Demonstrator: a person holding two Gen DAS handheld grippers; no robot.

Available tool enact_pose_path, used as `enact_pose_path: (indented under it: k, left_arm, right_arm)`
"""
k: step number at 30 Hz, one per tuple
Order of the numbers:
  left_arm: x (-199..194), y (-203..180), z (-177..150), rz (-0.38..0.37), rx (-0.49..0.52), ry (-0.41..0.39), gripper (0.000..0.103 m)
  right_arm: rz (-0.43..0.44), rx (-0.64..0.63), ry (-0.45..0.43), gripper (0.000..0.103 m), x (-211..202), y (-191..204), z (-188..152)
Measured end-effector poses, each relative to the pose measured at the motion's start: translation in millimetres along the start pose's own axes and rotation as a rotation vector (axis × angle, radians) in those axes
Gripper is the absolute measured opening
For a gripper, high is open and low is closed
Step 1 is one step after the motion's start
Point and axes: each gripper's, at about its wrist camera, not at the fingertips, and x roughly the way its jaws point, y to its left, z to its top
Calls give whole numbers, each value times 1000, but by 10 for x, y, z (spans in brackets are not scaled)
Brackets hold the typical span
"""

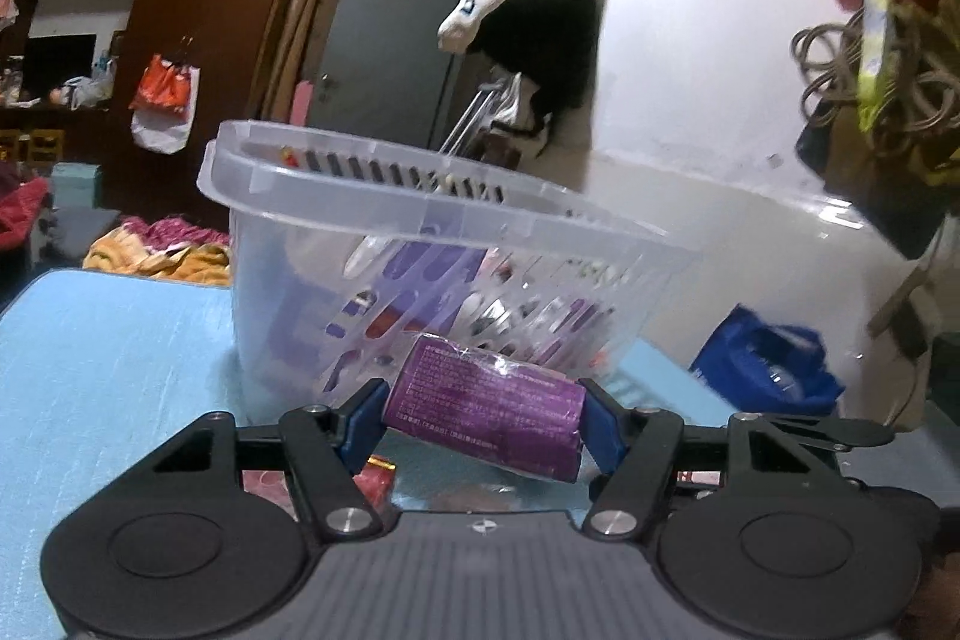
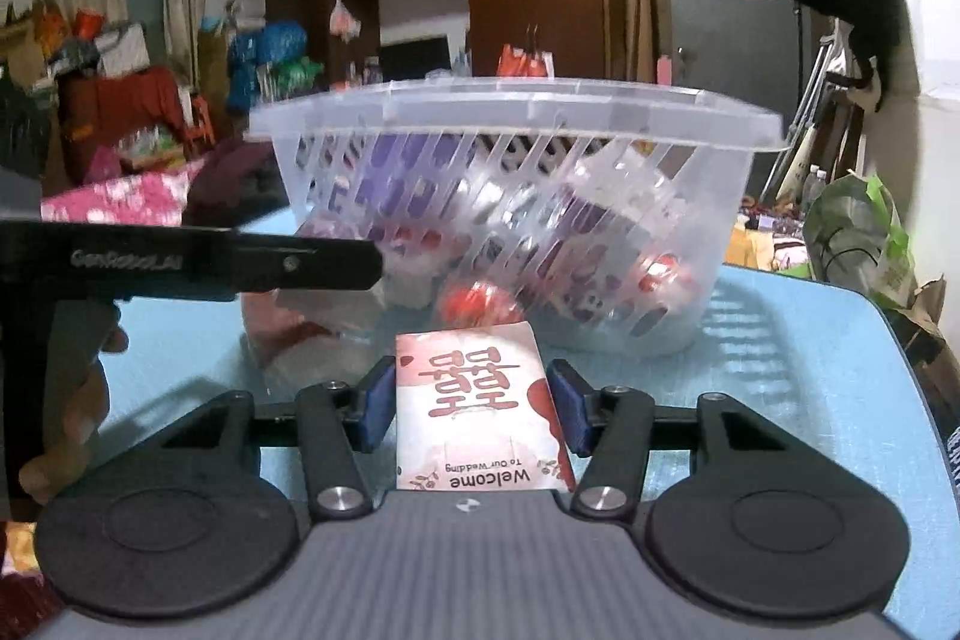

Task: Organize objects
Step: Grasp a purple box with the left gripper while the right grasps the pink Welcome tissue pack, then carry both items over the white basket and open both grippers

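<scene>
Left wrist view: left gripper [image 1: 483,415] clamped on a purple shrink-wrapped pack [image 1: 485,417], its blue fingers [image 1: 362,421] pressing the pack's two ends. The pack hangs tilted, one end lower, just in front of the clear slotted plastic basket [image 1: 420,244], which stands on the blue bench [image 1: 108,352] and already holds purple and red packets. To finish this step well, the pack should be raised above the basket's broad rim before it is carried forward, since at its present height it would meet the wall; levelling it first would keep the wrap from catching the rim. A red packet [image 1: 375,484] lies on the bench under the fingers and is best left undisturbed.

Right wrist view: right gripper [image 2: 474,409] holds a white-and-red wedding favour packet [image 2: 480,412] printed "Welcome To Our Wedding". One blue finger [image 2: 379,409] touches its edge and the other appears to; whether the grip is firm cannot be told, so it should be checked before lifting. The packet sits just in front of the same basket. The left tool's black arm [image 2: 192,262] reaches across at the left, near the basket wall, so the two drops are best taken in turn, each released low inside the basket.
</scene>
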Motion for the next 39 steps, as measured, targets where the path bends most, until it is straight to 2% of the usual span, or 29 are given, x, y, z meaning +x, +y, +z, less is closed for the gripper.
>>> enact_pose_path:
  k: [7,13,15,17,19,21,23,25,28,31,33,34,35,38,39]
  left_arm:
    - [-12,-35,-8,-23,-5,-24,70]
    - [-341,-46,10,-74,-32,-133,70]
    - [-536,-90,141,-78,-25,-201,70]
    - [-664,-155,385,-45,-14,-265,70]
    - [-640,-217,730,7,10,-290,70]
    - [-467,-238,1079,37,22,-272,70]
    - [-256,-229,1304,67,28,-228,70]
    - [-58,-195,1431,108,31,-186,70]
    - [180,-147,1463,170,61,-140,70]
    - [307,-45,1404,217,78,-117,72]
    - [292,-40,1348,259,93,-127,77]
    - [231,-49,1320,248,111,-133,79]
    - [149,-69,1291,227,129,-143,81]
    - [-181,-147,1151,194,147,-168,86]
    - [-313,-165,1057,175,165,-182,92]
  right_arm:
    - [17,89,-77,57,-93,-149,-11]
    - [39,169,-184,57,-314,-258,-31]
    - [83,208,-253,57,-512,-297,91]
    - [60,172,-299,57,-635,-242,372]
    - [21,102,-307,57,-631,-186,755]
    - [-29,41,-296,57,-477,-164,1162]
    - [-37,16,-259,57,-259,-186,1443]
    - [-62,-13,-230,57,-42,-177,1605]
    - [-96,-46,-188,57,214,-155,1632]
    - [-85,-43,-131,67,388,-183,1574]
    - [-132,-61,-154,85,338,-135,1498]
    - [-129,-65,-179,90,226,-130,1421]
    - [-108,-57,-204,102,102,-116,1351]
    - [-24,-11,-217,103,-196,-84,1130]
    - [-4,-14,-206,103,-269,-60,1027]
